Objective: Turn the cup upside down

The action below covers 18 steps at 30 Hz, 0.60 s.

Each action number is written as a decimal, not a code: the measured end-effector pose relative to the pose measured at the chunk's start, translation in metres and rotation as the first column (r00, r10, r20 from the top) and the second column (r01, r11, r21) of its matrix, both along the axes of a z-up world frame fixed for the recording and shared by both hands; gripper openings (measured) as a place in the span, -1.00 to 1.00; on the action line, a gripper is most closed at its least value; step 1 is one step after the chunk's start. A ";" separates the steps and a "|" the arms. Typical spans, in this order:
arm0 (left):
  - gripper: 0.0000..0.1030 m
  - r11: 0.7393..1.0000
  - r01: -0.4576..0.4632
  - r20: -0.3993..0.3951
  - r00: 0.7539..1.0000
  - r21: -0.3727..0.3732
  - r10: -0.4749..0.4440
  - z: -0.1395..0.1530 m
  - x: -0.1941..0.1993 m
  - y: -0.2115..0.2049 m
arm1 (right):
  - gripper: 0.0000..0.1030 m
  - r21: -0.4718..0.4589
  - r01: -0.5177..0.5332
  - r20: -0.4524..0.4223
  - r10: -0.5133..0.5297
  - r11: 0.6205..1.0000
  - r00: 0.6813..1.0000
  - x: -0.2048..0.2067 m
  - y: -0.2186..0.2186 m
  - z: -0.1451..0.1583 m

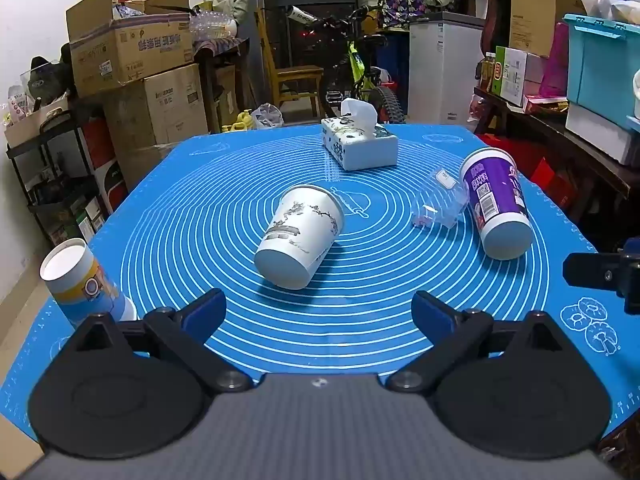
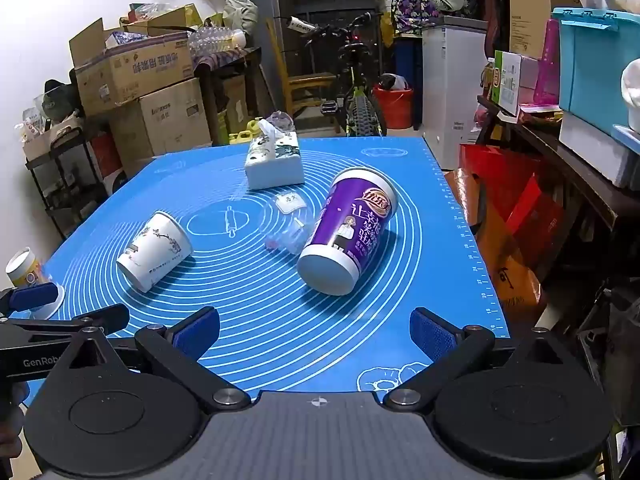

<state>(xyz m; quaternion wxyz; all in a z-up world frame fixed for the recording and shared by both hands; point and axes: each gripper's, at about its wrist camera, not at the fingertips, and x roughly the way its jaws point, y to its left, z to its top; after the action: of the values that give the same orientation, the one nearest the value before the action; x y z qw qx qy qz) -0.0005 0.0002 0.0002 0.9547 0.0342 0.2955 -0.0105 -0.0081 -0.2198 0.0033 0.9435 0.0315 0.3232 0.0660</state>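
Note:
A white paper cup with an ink drawing [image 1: 298,236] [image 2: 154,252] lies on its side on the blue mat [image 1: 360,320], base toward me. A purple cup [image 1: 496,204] [image 2: 348,236] lies on its side to the right, base toward me. A clear plastic cup [image 1: 440,202] [image 2: 290,220] lies beside it. A yellow and white cup [image 1: 80,282] [image 2: 30,280] stands base-up at the mat's left edge. My left gripper [image 1: 319,314] is open and empty, just short of the white cup. My right gripper [image 2: 314,330] is open and empty, short of the purple cup.
A tissue box [image 1: 358,144] [image 2: 274,158] stands at the back of the mat. The table's right edge drops to red bags [image 2: 516,224]. Cardboard boxes [image 1: 132,52], a bicycle [image 1: 360,68] and a shelf with bins [image 1: 600,64] lie beyond the table.

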 end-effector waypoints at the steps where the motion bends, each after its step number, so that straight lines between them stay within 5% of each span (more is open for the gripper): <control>1: 0.91 1.000 0.001 0.000 1.000 -0.002 -0.001 0.000 0.000 0.000 | 0.96 -0.001 0.000 0.002 0.000 1.000 1.000 0.000 0.000 0.000; 18: 0.91 1.000 0.017 -0.004 1.000 0.024 -0.017 -0.002 -0.001 -0.004 | 0.96 0.000 0.000 0.002 0.000 1.000 1.000 -0.004 -0.005 -0.007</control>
<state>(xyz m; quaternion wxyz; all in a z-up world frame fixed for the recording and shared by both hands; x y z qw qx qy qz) -0.0020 -0.0040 -0.0023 0.9535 0.0481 0.2971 -0.0153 -0.0123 -0.2252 -0.0040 0.9438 0.0316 0.3223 0.0660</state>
